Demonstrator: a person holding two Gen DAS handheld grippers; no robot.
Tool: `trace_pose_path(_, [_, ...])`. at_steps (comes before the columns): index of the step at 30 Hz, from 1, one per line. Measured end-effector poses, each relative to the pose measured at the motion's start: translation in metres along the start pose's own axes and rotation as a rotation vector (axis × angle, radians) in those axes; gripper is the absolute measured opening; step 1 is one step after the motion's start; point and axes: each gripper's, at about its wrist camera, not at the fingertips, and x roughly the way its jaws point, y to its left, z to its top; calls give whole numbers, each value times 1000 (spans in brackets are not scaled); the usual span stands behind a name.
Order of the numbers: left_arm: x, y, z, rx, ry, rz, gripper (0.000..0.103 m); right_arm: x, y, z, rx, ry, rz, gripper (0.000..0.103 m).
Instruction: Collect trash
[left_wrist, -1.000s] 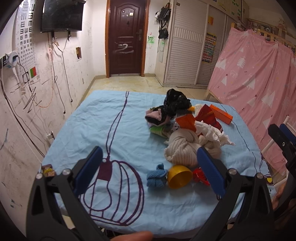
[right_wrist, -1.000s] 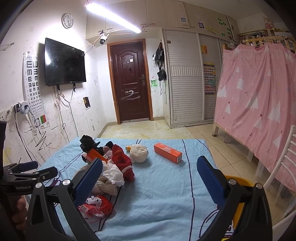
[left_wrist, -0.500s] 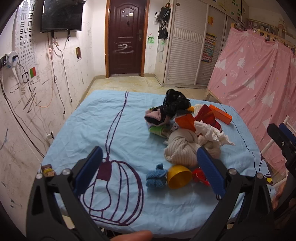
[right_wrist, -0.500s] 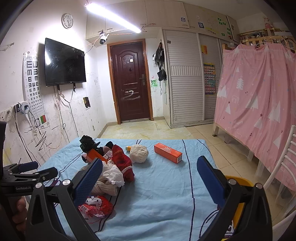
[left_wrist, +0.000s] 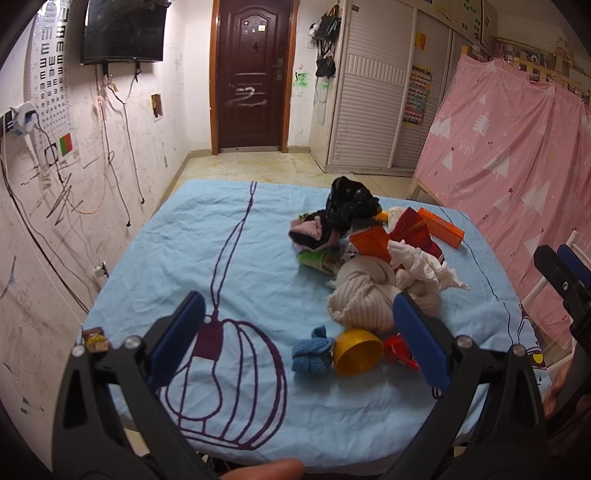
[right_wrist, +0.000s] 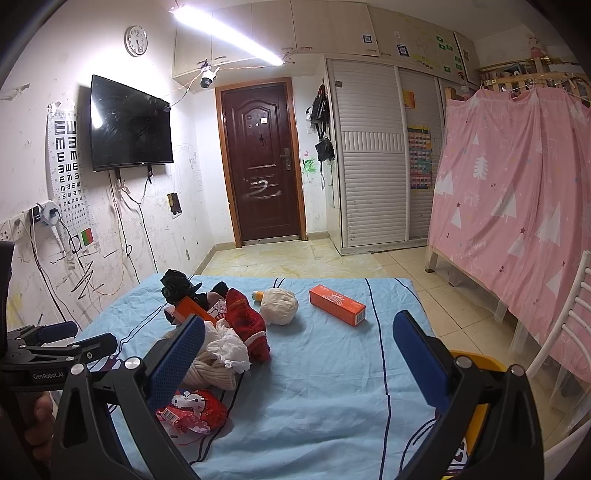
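Trash sits mixed with clothing in one heap on the blue sheet (left_wrist: 229, 258), so the step in hand, as I judge it, is choosing a first piece and approaching it cleanly. From the left wrist view the heap lies at about one o'clock from the left gripper (left_wrist: 295, 339), whose jaws stand wide and empty above the near edge of the bed. The right gripper (right_wrist: 299, 354) is likewise spread wide with nothing between its fingers.

Likely trash: the red snack wrapper (right_wrist: 192, 410), lying at about seven o'clock from the right gripper, just under its left finger; the orange box (right_wrist: 338, 304) alone at one o'clock, well apart from the pile; and the crumpled white paper ball (right_wrist: 280, 306) at twelve o'clock. The cream knitted bundle (left_wrist: 364, 295), the rolled blue sock (left_wrist: 312, 354) and the red garment (right_wrist: 245, 325) look like laundry and are better left alone.

To do it well, start with a piece that lies free. The orange box is rigid and isolated, so closing across its short sides should hold without dragging cloth. The wrapper is thin and touches the knitted bundle; come down on its puffed middle, away from the fabric, or the sheet may be pinched too. A yellow bin (right_wrist: 476, 365) shows at four o'clock beyond the right finger, probably the drop point. The yellow bowl (left_wrist: 356, 350) beside the sock is of unclear status.
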Motion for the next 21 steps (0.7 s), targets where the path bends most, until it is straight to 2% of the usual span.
trace_pose_path(21, [0, 5, -1, 0, 2, 0, 97, -1, 0, 1, 0, -1, 4, 95])
